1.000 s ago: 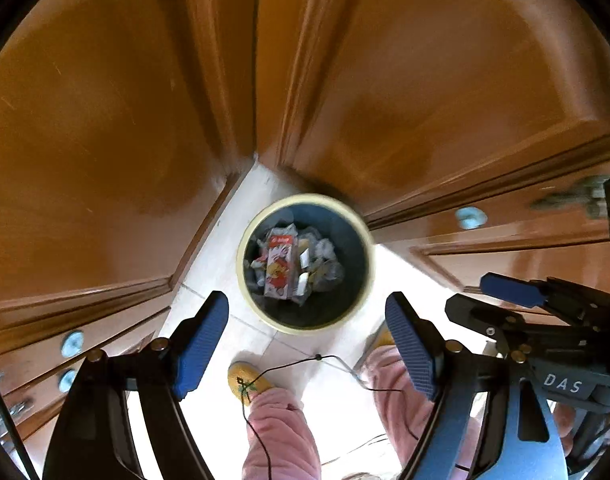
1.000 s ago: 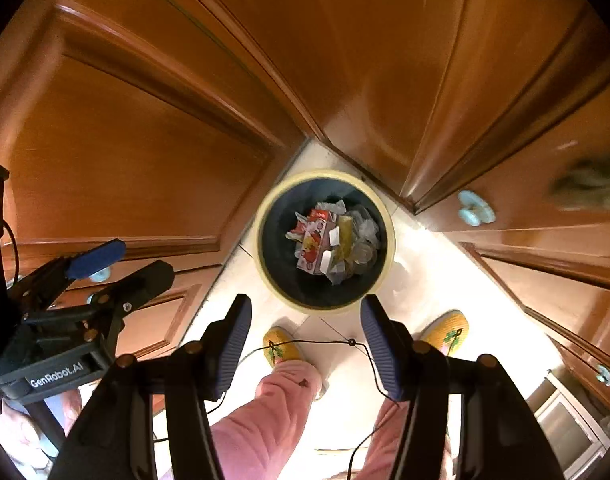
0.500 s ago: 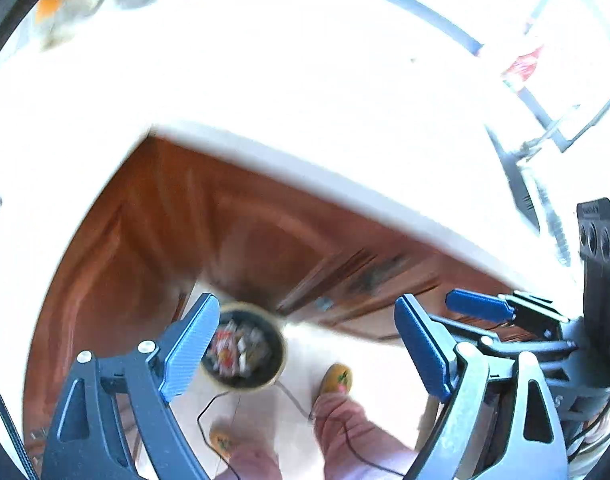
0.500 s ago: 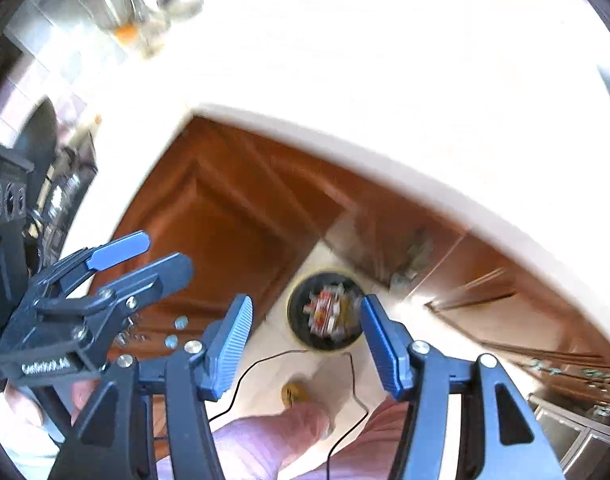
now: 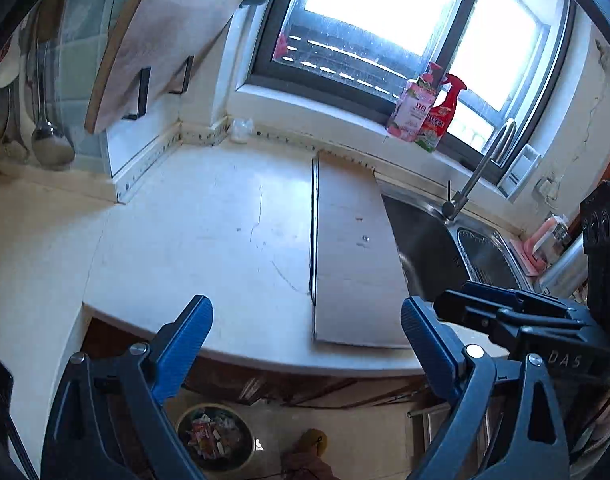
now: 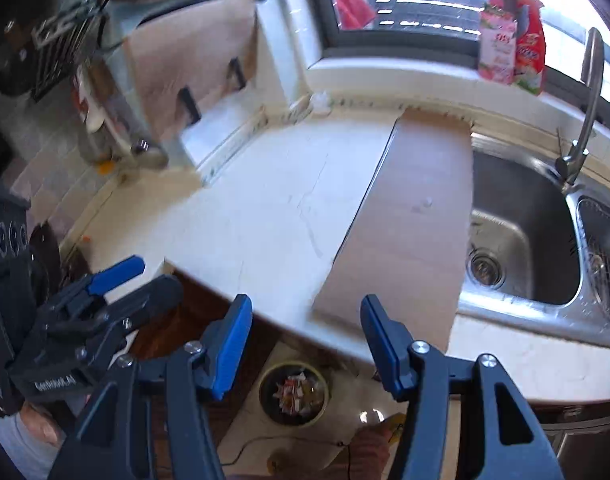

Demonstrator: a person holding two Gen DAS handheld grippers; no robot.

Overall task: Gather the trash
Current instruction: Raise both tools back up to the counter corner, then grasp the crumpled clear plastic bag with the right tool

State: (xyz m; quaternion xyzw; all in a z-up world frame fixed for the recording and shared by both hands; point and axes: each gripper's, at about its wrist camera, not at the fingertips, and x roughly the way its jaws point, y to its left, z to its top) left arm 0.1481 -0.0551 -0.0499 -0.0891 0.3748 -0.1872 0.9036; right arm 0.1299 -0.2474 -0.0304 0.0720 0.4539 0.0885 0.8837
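Observation:
A round trash bin [image 5: 215, 436] with a yellow rim stands on the floor below the counter, filled with wrappers and paper; it also shows in the right wrist view [image 6: 294, 393]. My left gripper [image 5: 305, 332] is open and empty, held above the front edge of the white counter [image 5: 209, 232]. My right gripper [image 6: 305, 332] is open and empty, also above the counter's front edge [image 6: 265, 208]. The right gripper shows at the right of the left wrist view [image 5: 517, 312], and the left gripper at the left of the right wrist view [image 6: 105, 292].
A pale cutting board [image 5: 349, 248] lies on the counter beside a steel sink [image 6: 517, 240] with a tall faucet [image 6: 585, 108]. Two bottles [image 5: 425, 108] stand on the window sill. Another board [image 5: 161, 36] leans on a wall rack, with ladles [image 5: 45, 136] hanging at left. Brown cabinets stand below.
Both grippers have swung up from looking down into the bin to facing the counter and window. The bin has dropped to the bottom of both views. Both stay open.

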